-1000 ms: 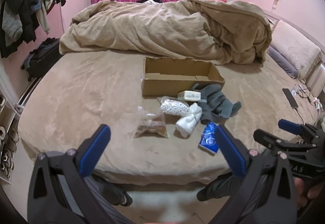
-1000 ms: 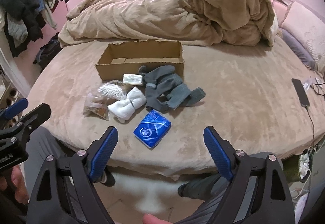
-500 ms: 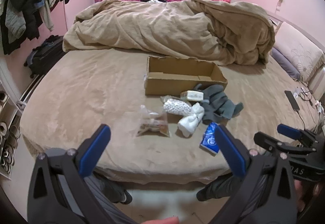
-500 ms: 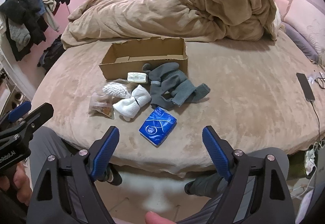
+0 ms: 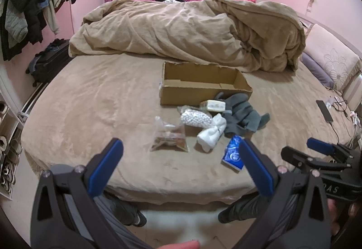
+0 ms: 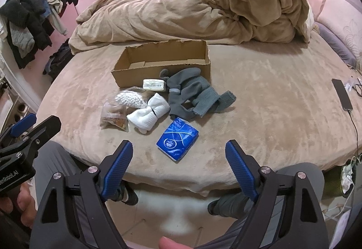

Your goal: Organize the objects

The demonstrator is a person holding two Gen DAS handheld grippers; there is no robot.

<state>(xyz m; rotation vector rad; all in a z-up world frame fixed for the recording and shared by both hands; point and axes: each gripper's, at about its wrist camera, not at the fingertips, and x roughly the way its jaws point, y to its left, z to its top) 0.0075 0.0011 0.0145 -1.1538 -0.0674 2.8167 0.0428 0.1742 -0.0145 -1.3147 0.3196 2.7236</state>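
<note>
An open cardboard box (image 5: 203,88) (image 6: 163,66) lies on the tan bed. In front of it sit a white packet (image 5: 215,104) (image 6: 153,85), a bag of white beads (image 5: 195,118) (image 6: 130,99), a clear bag of brown bits (image 5: 169,139) (image 6: 114,116), a white sock roll (image 5: 211,133) (image 6: 148,114), grey gloves (image 5: 243,114) (image 6: 192,95) and a blue tissue pack (image 5: 233,155) (image 6: 177,139). My left gripper (image 5: 181,167) hangs open short of the bed edge, facing the brown bag. My right gripper (image 6: 177,166) is open just before the tissue pack. Both hold nothing.
A heaped tan duvet (image 5: 192,32) fills the far half of the bed. A phone on a cable (image 6: 341,94) lies at the right edge near pillows (image 5: 330,61). Clothes hang on a rack (image 5: 29,7) at left above a suitcase (image 5: 47,63). The person's legs and shoes (image 6: 126,194) are below.
Both grippers have edged closer to the bed, so the objects look slightly larger and lower. Both stay open and nothing on the bed has moved.
</note>
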